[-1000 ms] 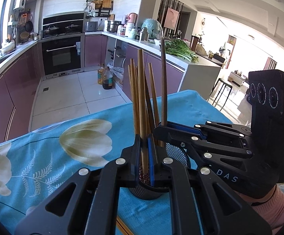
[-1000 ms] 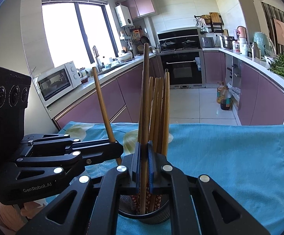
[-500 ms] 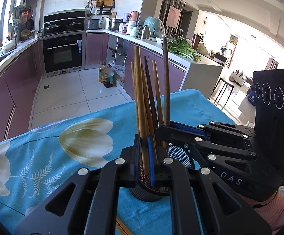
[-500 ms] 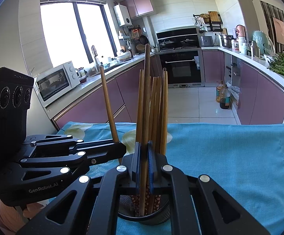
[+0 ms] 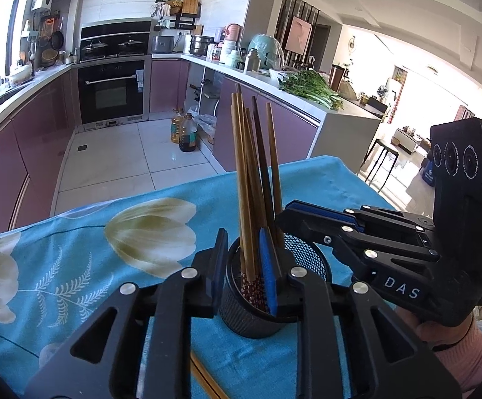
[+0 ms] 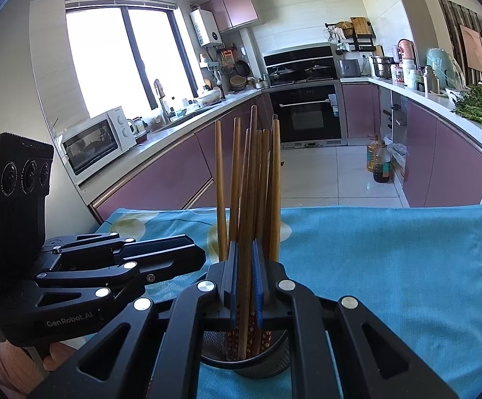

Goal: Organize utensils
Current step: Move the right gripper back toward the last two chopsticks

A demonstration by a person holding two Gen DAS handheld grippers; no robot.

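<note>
Chopsticks (image 5: 254, 179) stood bunched in black mesh cup (image 5: 257, 312) near tablecloth's (image 5: 74, 266) near edge; left gripper (image 5: 245, 266) had just been opening, pads clear of sticks; right gripper (image 6: 244, 286) clenched on one chopstick (image 6: 245, 232).

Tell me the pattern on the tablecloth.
Teal tablecloth printed with pale tulip flowers and white leaf sprigs; clearest in the left wrist view.

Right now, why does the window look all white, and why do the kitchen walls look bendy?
Right wrist view: the window is blown out by bright daylight, so nothing outside shows. Both views: the fisheye lens bends straight lines, such as the counter there and the ceiling edge in the left wrist view. Left wrist view: the far room is also washed out; the chopsticks stay sharp.
</note>
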